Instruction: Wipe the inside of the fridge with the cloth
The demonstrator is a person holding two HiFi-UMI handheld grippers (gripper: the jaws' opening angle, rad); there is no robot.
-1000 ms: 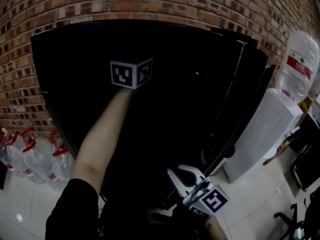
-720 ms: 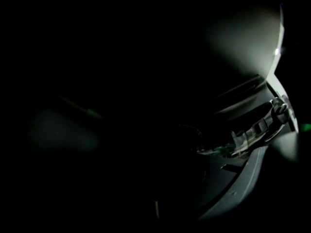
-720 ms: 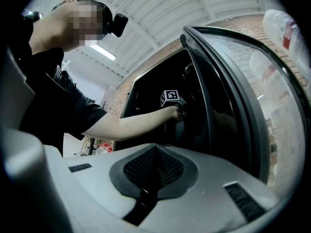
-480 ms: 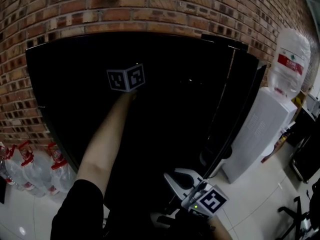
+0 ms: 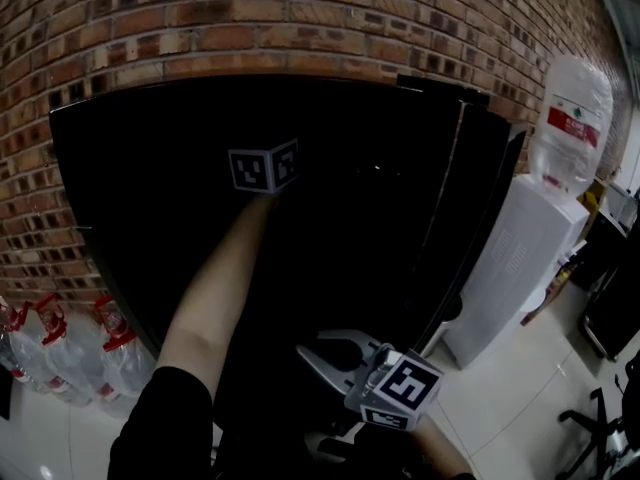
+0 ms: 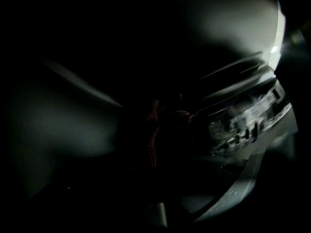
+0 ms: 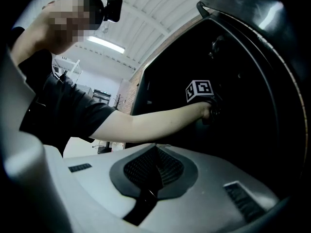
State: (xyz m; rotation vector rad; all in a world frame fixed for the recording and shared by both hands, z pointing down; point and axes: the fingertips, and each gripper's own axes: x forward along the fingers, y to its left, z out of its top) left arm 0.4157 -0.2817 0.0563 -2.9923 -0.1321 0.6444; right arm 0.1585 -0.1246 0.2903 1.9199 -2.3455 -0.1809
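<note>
- Water bottles [image 5: 60, 343] with red caps stand on the pale floor at the far left, beside the brick wall [image 5: 200, 18].
- The black fridge [image 5: 150, 198] fills the middle, and its inside is very dark.
- A bare left arm reaches deep into the fridge. The left gripper [image 6: 163, 137] is pinched on the cloth [image 6: 154, 115], a dark reddish bunch with pale inner walls around it. Whether it touches them I cannot tell.
- Lower and nearer the person, the right gripper [image 5: 335, 353] hangs outside the fridge, its jaws pressed together with nothing between them.
- A white water dispenser [image 5: 515, 268] stands just right of the fridge, with a big bottle [image 5: 572, 128] on top.
</note>
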